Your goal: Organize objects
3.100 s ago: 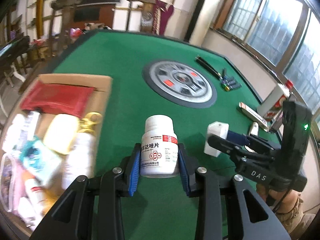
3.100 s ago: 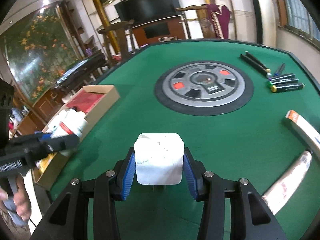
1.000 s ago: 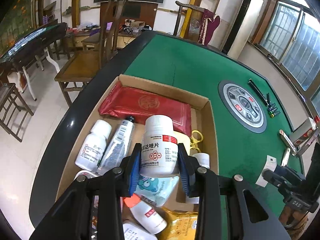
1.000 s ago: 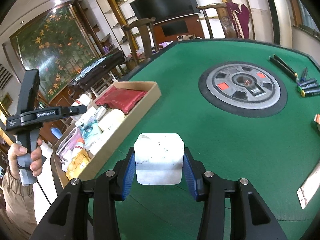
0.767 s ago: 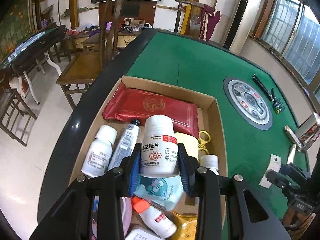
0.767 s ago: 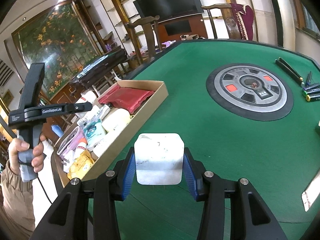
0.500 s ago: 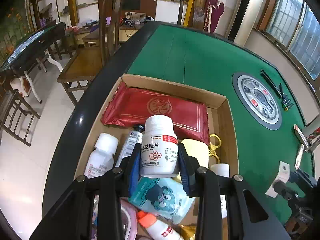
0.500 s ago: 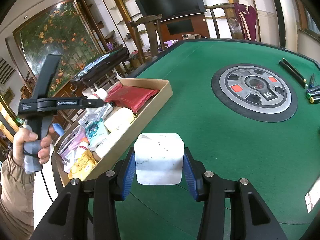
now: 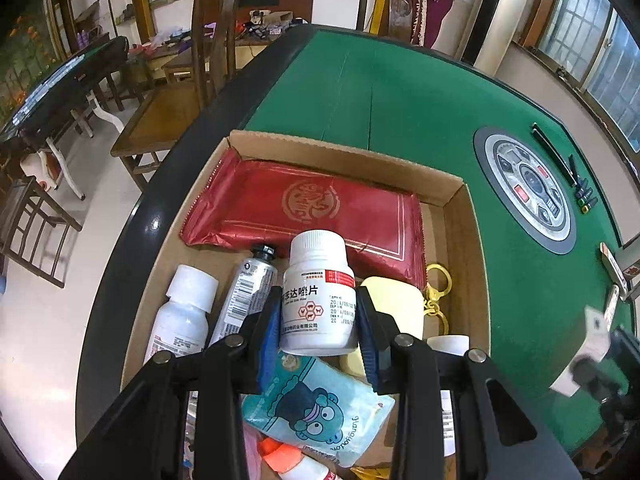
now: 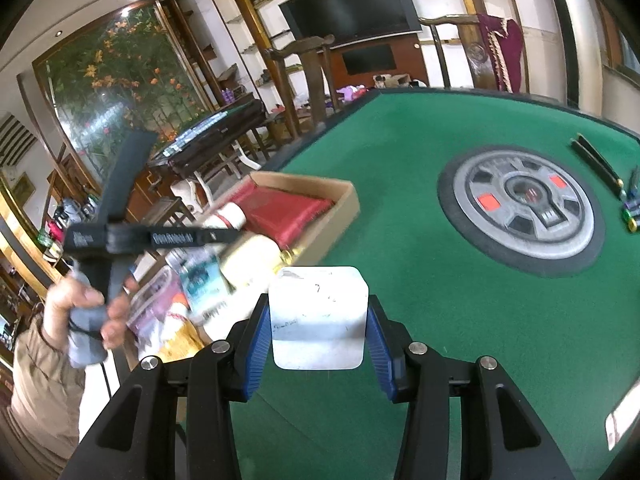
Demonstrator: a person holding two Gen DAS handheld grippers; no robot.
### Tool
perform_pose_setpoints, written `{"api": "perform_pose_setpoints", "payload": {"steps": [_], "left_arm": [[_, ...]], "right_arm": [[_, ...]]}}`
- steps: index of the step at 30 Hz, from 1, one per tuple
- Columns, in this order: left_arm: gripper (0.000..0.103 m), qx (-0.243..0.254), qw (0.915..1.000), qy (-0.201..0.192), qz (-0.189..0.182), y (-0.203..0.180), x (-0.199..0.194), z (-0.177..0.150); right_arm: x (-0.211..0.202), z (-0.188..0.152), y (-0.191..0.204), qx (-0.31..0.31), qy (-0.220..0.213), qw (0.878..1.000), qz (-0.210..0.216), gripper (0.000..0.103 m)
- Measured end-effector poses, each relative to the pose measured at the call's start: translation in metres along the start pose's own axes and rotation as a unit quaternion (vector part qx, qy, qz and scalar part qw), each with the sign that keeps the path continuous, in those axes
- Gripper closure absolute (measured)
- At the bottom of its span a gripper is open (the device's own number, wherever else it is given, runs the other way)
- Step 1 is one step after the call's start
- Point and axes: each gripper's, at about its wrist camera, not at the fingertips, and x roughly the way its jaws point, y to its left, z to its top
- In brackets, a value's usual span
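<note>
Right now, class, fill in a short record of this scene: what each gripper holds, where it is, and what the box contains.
left gripper: shut on pill bottle, over the cardboard box
right gripper: shut on white block, over the green table
box contents: red packet, tube, white bottle, cartoon pouch

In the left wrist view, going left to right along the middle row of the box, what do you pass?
White bottle lying in the box → silver tube → pill bottle held in the left tongs → pale yellow soap-like block → gold clip → cardboard box wall → green table.
</note>
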Motion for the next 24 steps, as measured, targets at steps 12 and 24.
{"api": "perform_pose_setpoints", "payload": {"steps": [12,24], "left_arm": [[0.069,-0.004,0.9999,0.012,0.001,0.006,0.010,0.000],[0.069,-0.002,0.9997,0.025,-0.005,0.006,0.021,-0.002]], "right_arm": [[0.039,0.034,0.023,0.045,0.006,0.998,0.047,0.054],[0.059,0.047,0.017,0.058,0.013,0.997,0.041,0.054]]}}
